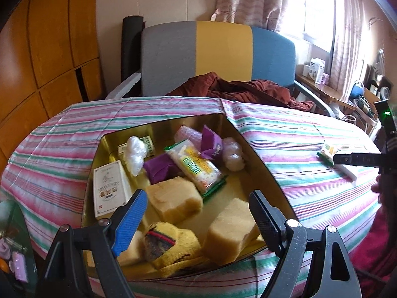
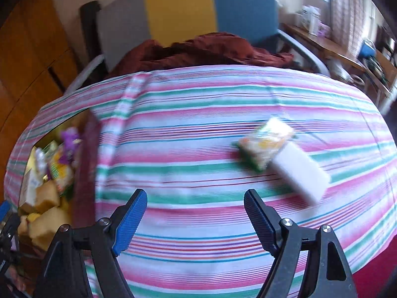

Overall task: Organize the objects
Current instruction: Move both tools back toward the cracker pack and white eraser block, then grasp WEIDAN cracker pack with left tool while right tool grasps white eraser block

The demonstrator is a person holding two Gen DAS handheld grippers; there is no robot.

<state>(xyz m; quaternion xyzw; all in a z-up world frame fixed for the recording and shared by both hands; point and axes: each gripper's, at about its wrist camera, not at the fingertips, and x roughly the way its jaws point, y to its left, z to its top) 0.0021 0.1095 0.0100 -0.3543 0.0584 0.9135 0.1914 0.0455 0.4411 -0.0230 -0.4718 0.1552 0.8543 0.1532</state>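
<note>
The left hand-held gripper (image 1: 198, 213) hangs with its jaws spread wide and nothing between them, above the near end of a gold tray (image 1: 114, 146) that sits on the striped cloth (image 1: 297, 129) covering the table. In the tray lie two tan sponge blocks (image 1: 173, 202), a yellow knitted sock (image 1: 171, 245), a white box (image 1: 111, 188), a yellow-green snack packet (image 1: 196, 168), purple wrapped pieces (image 1: 158, 171) and some clear plastic wads (image 1: 135, 157). The right hand-held gripper (image 2: 196, 216) is also spread open and holds nothing, above bare cloth. Ahead of it and to the right, well apart from the tray, a second snack packet (image 2: 263, 146) lies touching a white block (image 2: 300, 176); that view is blurred. Behind the table stands a chair (image 1: 223, 54) with a grey, yellow and blue back, with a dark red cloth (image 1: 235, 87) heaped on it.
</note>
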